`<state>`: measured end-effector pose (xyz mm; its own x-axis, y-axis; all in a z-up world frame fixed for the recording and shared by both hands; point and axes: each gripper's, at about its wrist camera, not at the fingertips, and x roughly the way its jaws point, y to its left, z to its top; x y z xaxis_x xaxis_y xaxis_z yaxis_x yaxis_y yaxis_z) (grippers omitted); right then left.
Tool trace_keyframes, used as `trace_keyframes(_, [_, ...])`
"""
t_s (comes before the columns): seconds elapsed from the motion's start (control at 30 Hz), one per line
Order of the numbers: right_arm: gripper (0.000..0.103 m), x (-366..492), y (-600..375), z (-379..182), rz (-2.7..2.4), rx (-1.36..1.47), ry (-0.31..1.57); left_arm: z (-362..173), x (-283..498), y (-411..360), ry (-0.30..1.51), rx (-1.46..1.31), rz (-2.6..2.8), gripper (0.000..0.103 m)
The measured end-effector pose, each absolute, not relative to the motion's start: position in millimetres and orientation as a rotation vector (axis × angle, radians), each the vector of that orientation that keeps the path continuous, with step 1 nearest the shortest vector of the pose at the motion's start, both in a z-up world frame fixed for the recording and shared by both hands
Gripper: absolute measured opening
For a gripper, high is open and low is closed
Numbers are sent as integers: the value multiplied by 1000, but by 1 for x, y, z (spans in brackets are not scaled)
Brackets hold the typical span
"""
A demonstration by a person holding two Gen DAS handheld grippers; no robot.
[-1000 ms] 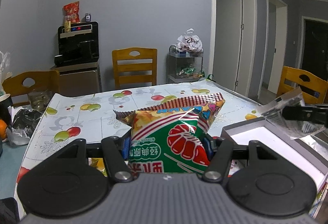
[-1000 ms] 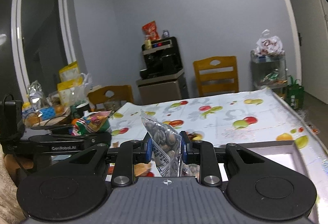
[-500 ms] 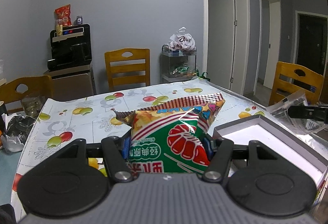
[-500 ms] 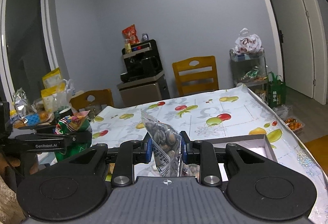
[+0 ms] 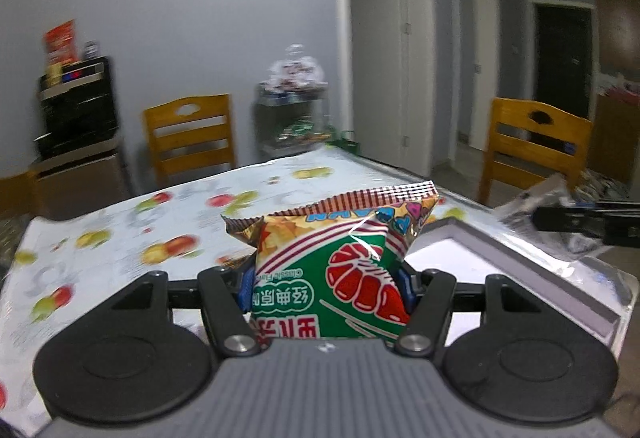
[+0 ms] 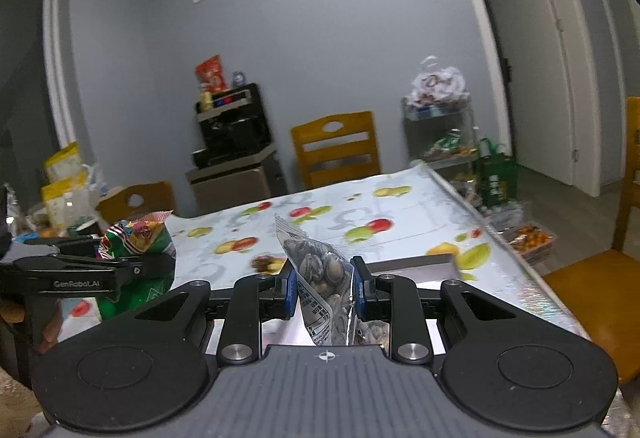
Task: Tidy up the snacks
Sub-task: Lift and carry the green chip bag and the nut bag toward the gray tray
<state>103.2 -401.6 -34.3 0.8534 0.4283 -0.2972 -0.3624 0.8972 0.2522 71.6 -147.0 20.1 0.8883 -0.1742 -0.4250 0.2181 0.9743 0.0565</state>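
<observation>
1. While the left gripper [image 5: 326,288] pinches a puffy green-and-red foil snack bag [image 5: 332,270] at lower centre of its frame, a shallow grey box with a white inside [image 5: 516,278] lies at lower right on the fruit-print tablecloth [image 5: 120,238].
2. The right gripper [image 6: 325,288] clamps a small clear packet of sunflower seeds [image 6: 320,278] upright at lower centre, above the box [image 6: 416,266].

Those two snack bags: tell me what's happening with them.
A person is sorting snacks with a handheld gripper in each hand. The left gripper is clamped on a green and red chip bag; the right gripper is clamped on a clear bag of seeds. Both are held above the table, near an open grey box.
</observation>
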Motion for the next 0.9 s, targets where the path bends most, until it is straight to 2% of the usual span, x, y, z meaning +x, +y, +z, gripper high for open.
trace_keyframes(0.37, [28,143,-401,-47,332,191,439,0,163,-226,523,151,-315,61])
trace_keyframes(0.57, [28,154,-393,-31,319,122,430,-3,186,-238,523,157,-308,61])
trace_keyframes(0.9, [28,208,-391,-41,250,286,581,-10,199,-238,544,136,-285,61])
